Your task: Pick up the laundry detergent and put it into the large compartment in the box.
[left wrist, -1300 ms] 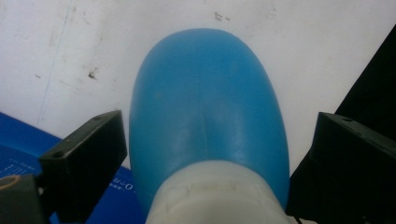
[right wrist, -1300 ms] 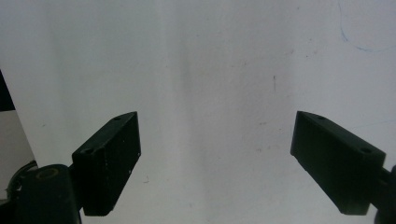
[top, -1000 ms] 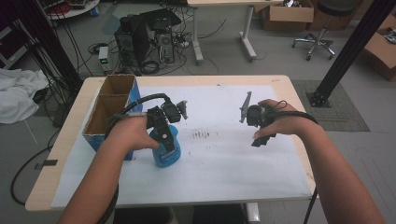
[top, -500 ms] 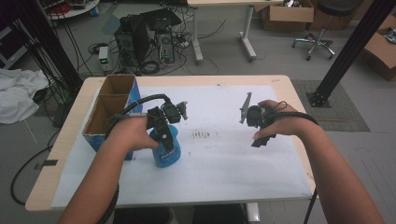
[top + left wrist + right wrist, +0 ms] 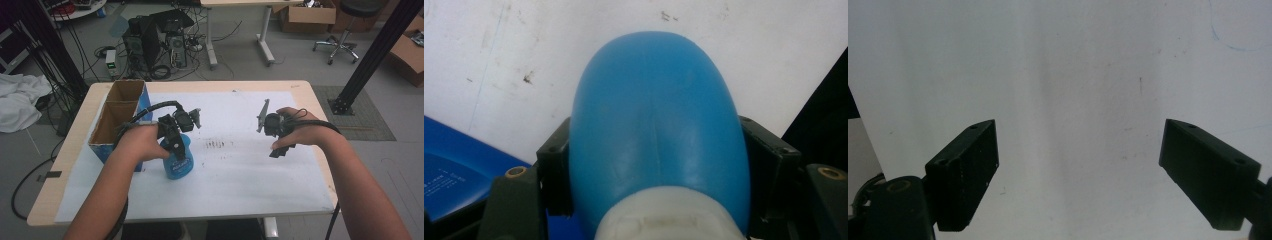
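Almost nothing has changed over the last second; the blue plastic bottle (image 5: pixel 177 159) stays left of centre in the high view, just beside the open cardboard box (image 5: pixel 116 120); the left gripper (image 5: pixel 176 142) keeps pinching it; the right gripper (image 5: pixel 274 136) hovers, jaws spread, holding nothing; probably a pause before lifting.

blue bottle (image 5: pixel 659 120) — clamped (white cap), left claw (image 5: pixel 651 165)
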